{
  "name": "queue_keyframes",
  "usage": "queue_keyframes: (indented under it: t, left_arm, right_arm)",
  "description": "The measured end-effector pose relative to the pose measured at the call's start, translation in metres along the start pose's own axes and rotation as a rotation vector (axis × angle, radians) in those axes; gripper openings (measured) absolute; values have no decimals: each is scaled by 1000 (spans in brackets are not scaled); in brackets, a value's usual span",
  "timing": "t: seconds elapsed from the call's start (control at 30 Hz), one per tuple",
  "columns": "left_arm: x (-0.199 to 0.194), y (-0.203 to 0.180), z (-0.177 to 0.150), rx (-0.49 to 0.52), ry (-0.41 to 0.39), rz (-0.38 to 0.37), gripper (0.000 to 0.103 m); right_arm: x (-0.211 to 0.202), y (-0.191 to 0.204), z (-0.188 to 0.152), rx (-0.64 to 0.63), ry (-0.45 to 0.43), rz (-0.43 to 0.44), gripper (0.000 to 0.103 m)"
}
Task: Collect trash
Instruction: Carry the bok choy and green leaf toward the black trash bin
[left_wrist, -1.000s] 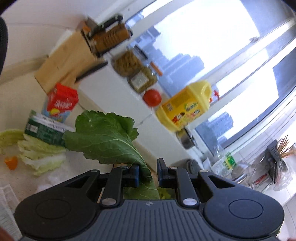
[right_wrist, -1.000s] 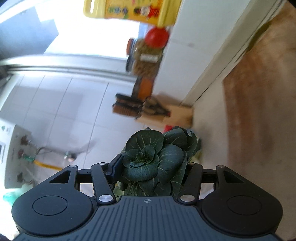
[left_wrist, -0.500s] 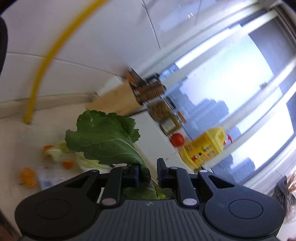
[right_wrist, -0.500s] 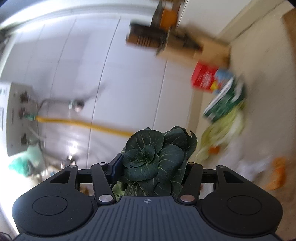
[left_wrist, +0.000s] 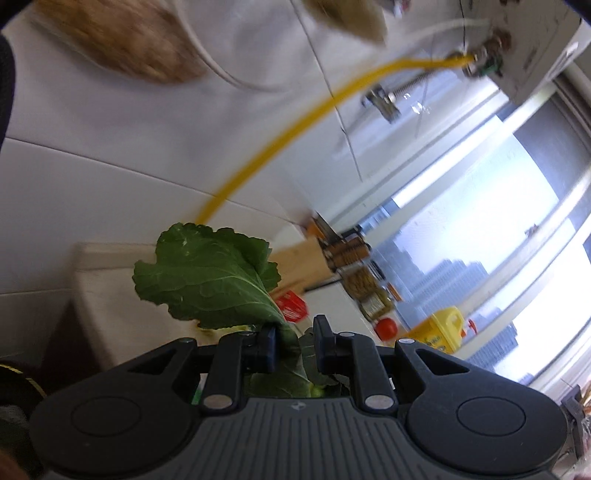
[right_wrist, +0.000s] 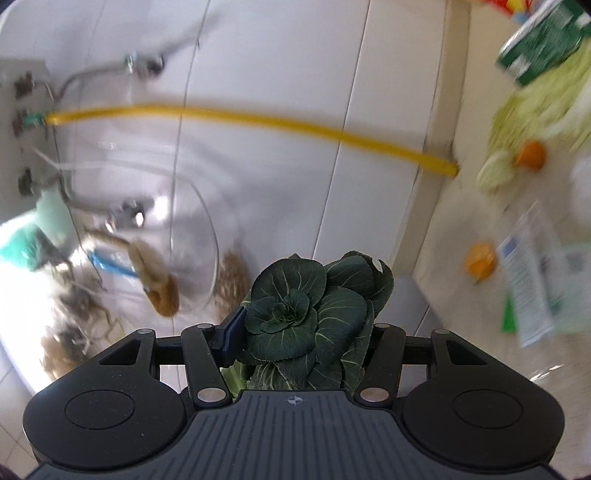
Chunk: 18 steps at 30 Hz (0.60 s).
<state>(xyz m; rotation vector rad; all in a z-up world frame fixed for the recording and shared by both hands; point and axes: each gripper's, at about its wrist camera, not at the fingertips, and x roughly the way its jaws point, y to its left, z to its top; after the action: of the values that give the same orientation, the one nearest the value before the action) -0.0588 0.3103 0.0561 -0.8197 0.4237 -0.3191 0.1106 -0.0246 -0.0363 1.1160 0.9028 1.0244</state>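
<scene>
Left gripper (left_wrist: 294, 345): fingers clamped on the stem of a green leaf (left_wrist: 207, 278), held up in the air, leaf blade fanning up and to the left.
Right gripper (right_wrist: 301, 334): fingers closed around a dark green rosette of leafy greens (right_wrist: 310, 317), filling the gap between them; right finger hidden behind the leaves.
Around the left gripper: white tiled wall (left_wrist: 110, 155) behind the leaf, with a yellow hose (left_wrist: 280, 136) curving up to a wall-mounted white box (left_wrist: 532, 48) at top right.
Far side of the counter, left view: wooden knife block (left_wrist: 317, 254), jars (left_wrist: 364, 290), red tomato (left_wrist: 386, 328), yellow jug (left_wrist: 441, 330) in a row along a bright window (left_wrist: 480, 240); small red carton (left_wrist: 291, 309) just behind the leaf stem.
In the way: the leaf covers part of the counter edge in the left view; the rosette blocks the lower middle of the right view.
Around the right gripper: same yellow hose crossing the wall; blurred brushes and scrubbers (right_wrist: 155, 280) hanging at lower left.
Counter, right view: pale cabbage leaves (right_wrist: 535, 110), green packet (right_wrist: 543, 40) on top of them, two orange scraps (right_wrist: 479, 263) and a printed wrapper (right_wrist: 532, 280) lying loose on the surface, all blurred.
Containers: yellow jug capped; jars' contents brownish, too small to identify.
</scene>
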Motion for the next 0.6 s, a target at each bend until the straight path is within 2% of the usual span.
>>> queue_keyframes:
  t: [0.27,0.5,0.6]
  left_arm:
    - [-64,32,1,-34,-74,73,18]
    - [-93,59,-2,-70,-99,116,18]
    - [-101,68,-4,-68,-98,163,18]
  right_arm:
    - [54,1,-27,7,93,-35,62]
    - [86,-1,-42,3,129,-72,62]
    - [98,2,-50,-38,137,-124,62]
